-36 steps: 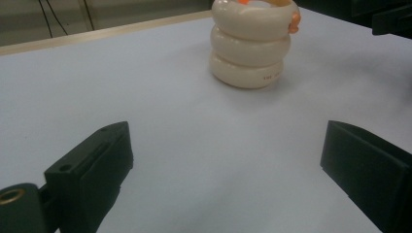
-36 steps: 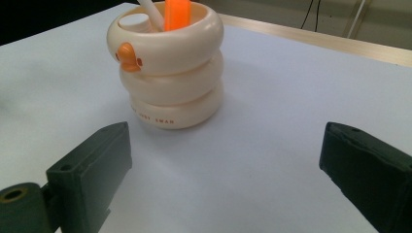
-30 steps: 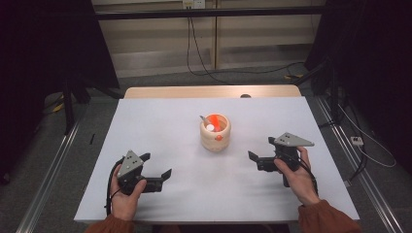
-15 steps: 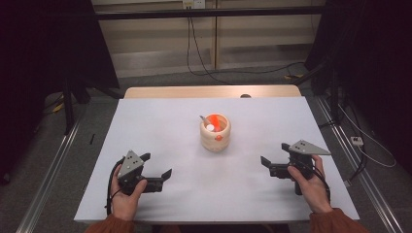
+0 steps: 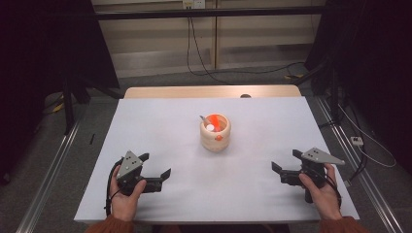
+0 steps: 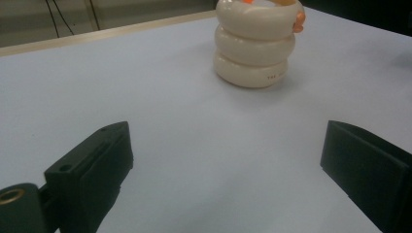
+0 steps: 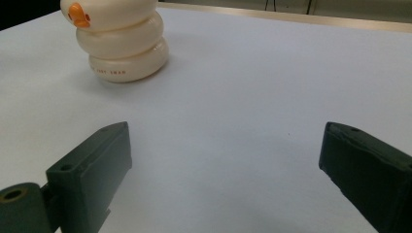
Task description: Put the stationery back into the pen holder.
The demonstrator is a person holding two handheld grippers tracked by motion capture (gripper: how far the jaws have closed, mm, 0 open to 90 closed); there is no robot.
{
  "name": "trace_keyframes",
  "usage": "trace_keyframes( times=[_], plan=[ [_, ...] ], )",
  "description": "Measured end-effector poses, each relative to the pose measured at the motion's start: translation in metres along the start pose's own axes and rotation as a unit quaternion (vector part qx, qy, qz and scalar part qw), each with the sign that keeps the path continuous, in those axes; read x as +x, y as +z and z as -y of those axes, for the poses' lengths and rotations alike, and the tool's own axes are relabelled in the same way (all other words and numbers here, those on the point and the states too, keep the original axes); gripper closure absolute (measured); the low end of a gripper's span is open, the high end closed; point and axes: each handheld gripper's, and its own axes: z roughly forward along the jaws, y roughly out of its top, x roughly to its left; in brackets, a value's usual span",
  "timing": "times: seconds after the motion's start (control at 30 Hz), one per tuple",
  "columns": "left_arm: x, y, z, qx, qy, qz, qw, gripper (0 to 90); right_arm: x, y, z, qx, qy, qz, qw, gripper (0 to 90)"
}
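High view: cream ringed holder (image 5: 215,133) stands upright at the centre of the frame on the white counter (image 5: 160,116). It is duck-like, with a small orange beak on its side. Inside it sit an orange piece (image 5: 214,119) and a white rounded piece (image 5: 210,127), with what looks like a thin grey handle at the rim; what these are cannot be told.

Left gripper (image 5: 156,175) is at the lower left of the frame and held in a hand; its jaws are wide apart and empty. Right gripper (image 5: 284,171) is at the lower right, also hand-held, with its jaws likewise spread wide and gripping nothing. Both are well apart from the holder and aimed roughly toward it.

Left gripper view: holder (image 6: 255,41) is at the upper centre-right, with bare counter between the jaws. Right gripper view: holder (image 7: 121,41) is at the upper left, beak facing the camera.

Judgement: this is the approach stage, nothing grasped and the holder untouched. The next move likely calls for one gripper to advance to the holder, either to steady its body or to come over the rim for one of the pieces. The rounded, ribbed wall may slip in flat jaws, so a grip at a groove seems safer. The rim opening is narrow, so the jaws would need partial closing before entry.
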Motion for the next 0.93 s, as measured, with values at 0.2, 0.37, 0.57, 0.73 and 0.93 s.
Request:
trace_keyframes(
  times=[0.2, 0.37, 0.57, 0.73, 0.93],
  plan=[
    [0.0, -0.002, 0.001, 0.001, 0.001, -0.002, 1.0, 4.6, -0.003, -0.005, 0.007, 0.001, 0.002, 0.006, 1.0, 4.3],
    [0.001, -0.003, 0.002, -0.001, 0.0, -0.002, 1.0, 4.6, -0.003, -0.008, 0.013, 0.003, 0.003, 0.01, 0.9999, 4.6],
    [0.003, -0.006, 0.002, -0.005, -0.001, -0.003, 1.0, 4.6, -0.003, -0.009, 0.015, -0.002, -0.002, 0.012, 0.9999, 4.8],
    [0.003, -0.004, 0.002, -0.002, -0.005, 0.0, 1.0, 4.6, -0.003, -0.008, 0.016, -0.004, -0.001, 0.01, 0.9999, 4.9],
    [0.005, -0.004, 0.003, -0.004, -0.002, 0.001, 1.0, 4.6, -0.003, -0.006, 0.015, -0.004, -0.002, 0.007, 1.0, 4.9]
  ],
)
